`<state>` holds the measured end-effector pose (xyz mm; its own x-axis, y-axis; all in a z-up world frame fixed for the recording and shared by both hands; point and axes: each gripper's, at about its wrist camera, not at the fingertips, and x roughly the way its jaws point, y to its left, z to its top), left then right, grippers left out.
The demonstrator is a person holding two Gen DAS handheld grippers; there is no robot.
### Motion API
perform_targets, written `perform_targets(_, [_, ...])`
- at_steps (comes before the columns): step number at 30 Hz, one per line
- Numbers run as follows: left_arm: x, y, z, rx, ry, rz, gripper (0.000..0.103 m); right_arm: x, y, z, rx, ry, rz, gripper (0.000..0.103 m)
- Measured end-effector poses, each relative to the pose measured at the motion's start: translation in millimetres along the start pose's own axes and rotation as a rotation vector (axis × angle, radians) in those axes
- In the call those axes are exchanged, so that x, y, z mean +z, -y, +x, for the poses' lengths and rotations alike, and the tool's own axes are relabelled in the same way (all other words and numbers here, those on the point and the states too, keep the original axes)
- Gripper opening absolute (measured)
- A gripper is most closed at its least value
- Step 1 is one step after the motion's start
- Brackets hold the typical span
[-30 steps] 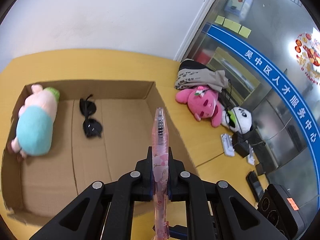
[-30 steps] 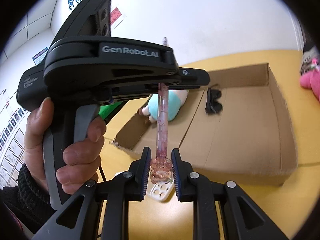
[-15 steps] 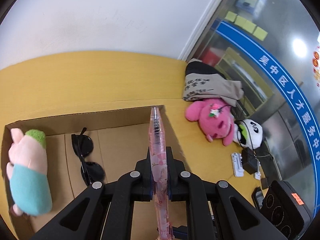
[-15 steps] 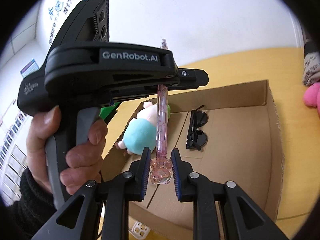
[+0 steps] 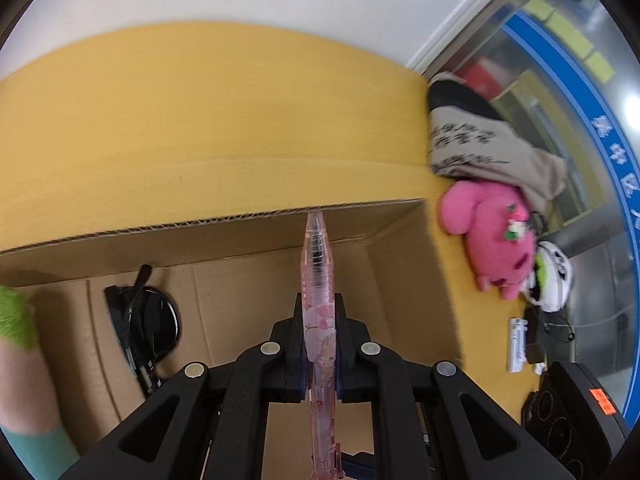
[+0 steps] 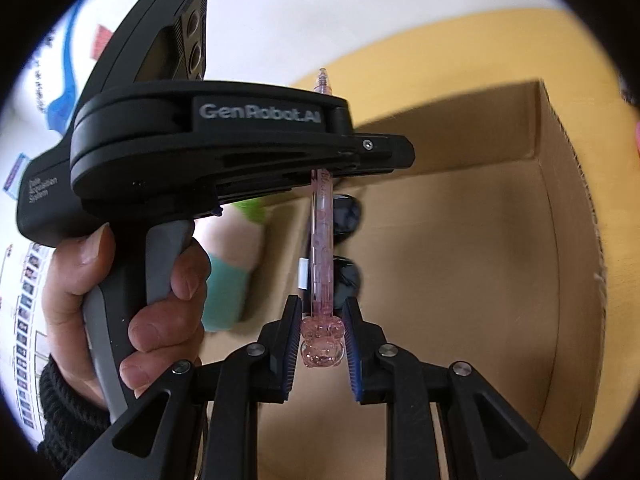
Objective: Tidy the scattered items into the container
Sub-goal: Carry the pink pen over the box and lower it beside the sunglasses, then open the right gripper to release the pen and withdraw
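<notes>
A clear pink pen [image 5: 317,256] with a bear-shaped end [image 6: 322,340] is held by both grippers above the open cardboard box [image 5: 240,236]. My left gripper [image 5: 318,320] is shut on the pen's barrel, with the tip pointing at the box's far wall. In the right wrist view, that left gripper [image 6: 384,156] crosses the frame, held by a hand [image 6: 152,280]. My right gripper [image 6: 322,340] is shut on the bear end. Inside the box lie black sunglasses [image 5: 152,320] and a pink and teal plush [image 5: 16,360], blurred at the left edge.
The box sits on a yellow table [image 5: 200,120]. To its right lie a pink plush [image 5: 492,232], a panda plush [image 5: 554,276], a folded grey cloth [image 5: 480,140], a white strip [image 5: 518,344] and black devices [image 5: 572,400]. A white wall stands behind.
Both grippers have carried the pen forward and down over the box. The box interior now fills more of both views, and the white item below the right gripper has left the frame.
</notes>
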<state>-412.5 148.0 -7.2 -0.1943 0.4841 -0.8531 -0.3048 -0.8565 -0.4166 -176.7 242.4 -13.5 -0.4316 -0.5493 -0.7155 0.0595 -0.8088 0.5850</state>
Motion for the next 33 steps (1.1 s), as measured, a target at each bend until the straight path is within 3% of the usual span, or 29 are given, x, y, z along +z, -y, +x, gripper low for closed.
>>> perform_targets(4, [-4,-5,31,0.034,-0.069,-0.017,0.008,0,15,22,-0.062,-0.077,0.043,0.02])
perform_targets(8, [-6,-14,50,0.021,-0.116,-0.063,0.009,-4,18,29,-0.121,-0.119,0.047,0.02])
perform_targets(16, [-5,-12,50,0.04,-0.157,-0.054,0.009,-12,17,36,-0.151,-0.141,0.065,0.02])
perform_targets(18, [-6,-11,49,0.046,-0.164,-0.051,0.016,-16,19,39,-0.152,-0.143,0.073,0.02])
perform_targets(21, [-7,-14,39,0.058,-0.133,-0.049,0.039,-21,23,40,-0.15,-0.134,0.09,0.02])
perform_targets(22, [-7,-15,35,0.058,-0.119,-0.046,0.042,-23,23,39,-0.156,-0.13,0.088,0.02])
perform_targets(33, [-9,-13,19,0.083,-0.082,-0.014,0.048,-38,17,40,-0.168,-0.114,0.092,0.02])
